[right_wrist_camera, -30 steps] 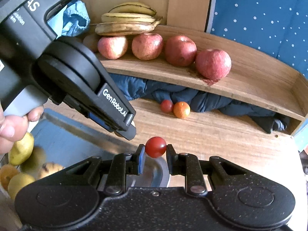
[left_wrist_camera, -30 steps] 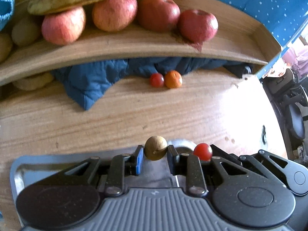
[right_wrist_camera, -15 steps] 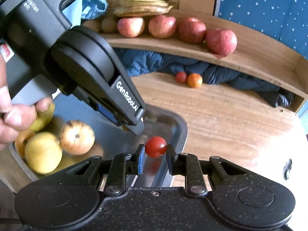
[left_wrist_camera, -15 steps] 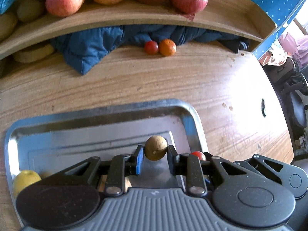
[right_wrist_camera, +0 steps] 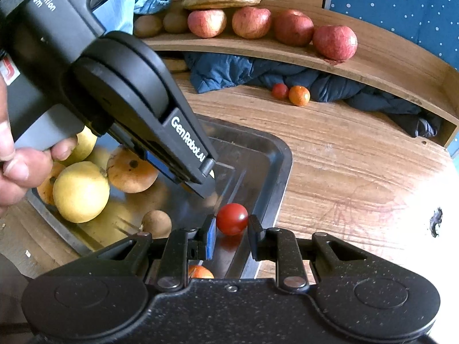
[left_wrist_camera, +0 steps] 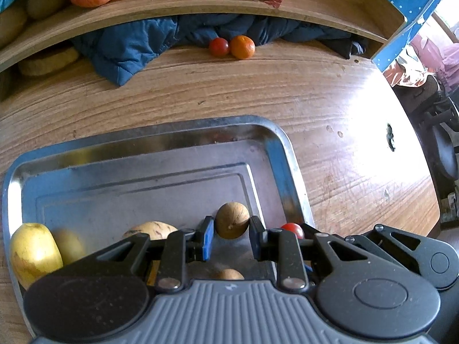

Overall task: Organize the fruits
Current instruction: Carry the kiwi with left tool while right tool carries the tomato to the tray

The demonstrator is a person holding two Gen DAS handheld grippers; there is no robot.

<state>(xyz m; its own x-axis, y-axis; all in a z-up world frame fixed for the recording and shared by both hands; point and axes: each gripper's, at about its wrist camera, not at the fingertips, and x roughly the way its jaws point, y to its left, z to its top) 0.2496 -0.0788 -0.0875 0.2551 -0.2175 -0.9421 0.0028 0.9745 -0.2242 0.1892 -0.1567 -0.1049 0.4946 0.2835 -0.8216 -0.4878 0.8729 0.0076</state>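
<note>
Two grippers hang over the metal tray point(left_wrist_camera: 282, 154), each clenched on a small fruit: the left gripper point(left_wrist_camera: 231, 236) pinches a brown round fruit point(left_wrist_camera: 231, 220), the right gripper point(right_wrist_camera: 231, 236) a cherry tomato point(right_wrist_camera: 231, 218), likely poised to set them down. Yellow pears point(right_wrist_camera: 81, 191) already lie in the tray, while another tomato point(right_wrist_camera: 280, 91) and a small orange point(right_wrist_camera: 299, 95) wait by the blue cloth point(right_wrist_camera: 229, 71), apples point(right_wrist_camera: 292, 27) on the shelf above.

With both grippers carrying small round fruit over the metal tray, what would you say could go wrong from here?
1. The cherry tomato in the right gripper hangs near the tray's right rim; released there, it might roll out onto the table.
2. The left gripper holds a round brown fruit over bare tray floor; dropped, it may roll or bounce.
3. The two grippers sit close together and could bump.
</note>
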